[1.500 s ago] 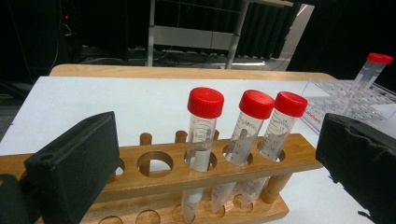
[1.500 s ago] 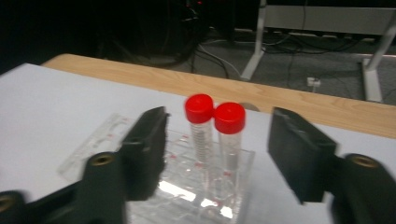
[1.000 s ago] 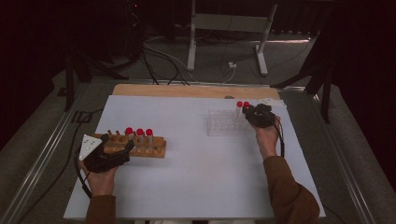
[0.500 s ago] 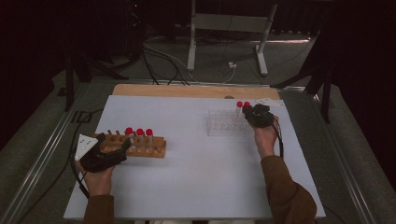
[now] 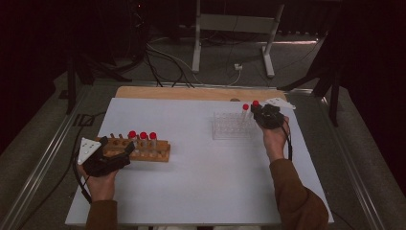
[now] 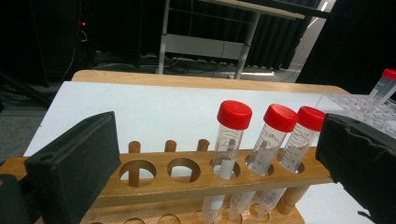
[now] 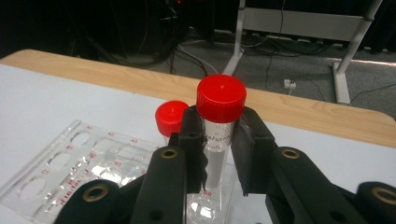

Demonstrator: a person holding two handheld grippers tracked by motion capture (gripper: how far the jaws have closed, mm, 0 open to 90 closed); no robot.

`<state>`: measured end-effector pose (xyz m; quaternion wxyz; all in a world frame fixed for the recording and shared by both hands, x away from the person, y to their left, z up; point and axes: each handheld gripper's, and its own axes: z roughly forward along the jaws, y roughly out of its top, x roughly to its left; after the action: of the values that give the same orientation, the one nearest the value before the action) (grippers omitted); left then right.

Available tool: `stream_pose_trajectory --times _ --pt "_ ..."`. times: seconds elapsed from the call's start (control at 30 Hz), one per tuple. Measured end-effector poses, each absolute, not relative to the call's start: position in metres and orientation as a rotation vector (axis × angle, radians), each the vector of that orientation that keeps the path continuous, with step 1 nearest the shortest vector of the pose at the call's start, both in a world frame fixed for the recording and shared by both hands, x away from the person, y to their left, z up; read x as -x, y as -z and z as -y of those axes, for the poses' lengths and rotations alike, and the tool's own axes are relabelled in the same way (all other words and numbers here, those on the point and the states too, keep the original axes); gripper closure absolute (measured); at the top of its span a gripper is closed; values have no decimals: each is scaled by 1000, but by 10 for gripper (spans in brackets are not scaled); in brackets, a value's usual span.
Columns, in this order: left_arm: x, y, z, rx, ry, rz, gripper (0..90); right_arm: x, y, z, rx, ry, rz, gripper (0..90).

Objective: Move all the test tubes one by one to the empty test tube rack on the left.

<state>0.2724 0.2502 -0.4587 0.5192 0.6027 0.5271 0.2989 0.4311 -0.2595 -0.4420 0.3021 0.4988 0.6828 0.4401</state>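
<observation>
Table (image 5: 201,191); printed tube (image 7: 218,140) markings up close

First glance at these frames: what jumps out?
The red caps. Three red-capped tubes stand in a row in the wooden rack at the table's left, with the left hand-held gripper open around the rack's near end. At the far right, the right hand-held gripper is shut on another capped tube over the clear plastic rack, beside one more tube already standing there.
</observation>
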Motion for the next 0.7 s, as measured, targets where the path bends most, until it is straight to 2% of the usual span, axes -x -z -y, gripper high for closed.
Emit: stream_pose_trajectory --times 0.7 --pt "-273 457 -248 -1449 -724 -1266 7 -413 409 260 -1235 -1238 -1807 747"
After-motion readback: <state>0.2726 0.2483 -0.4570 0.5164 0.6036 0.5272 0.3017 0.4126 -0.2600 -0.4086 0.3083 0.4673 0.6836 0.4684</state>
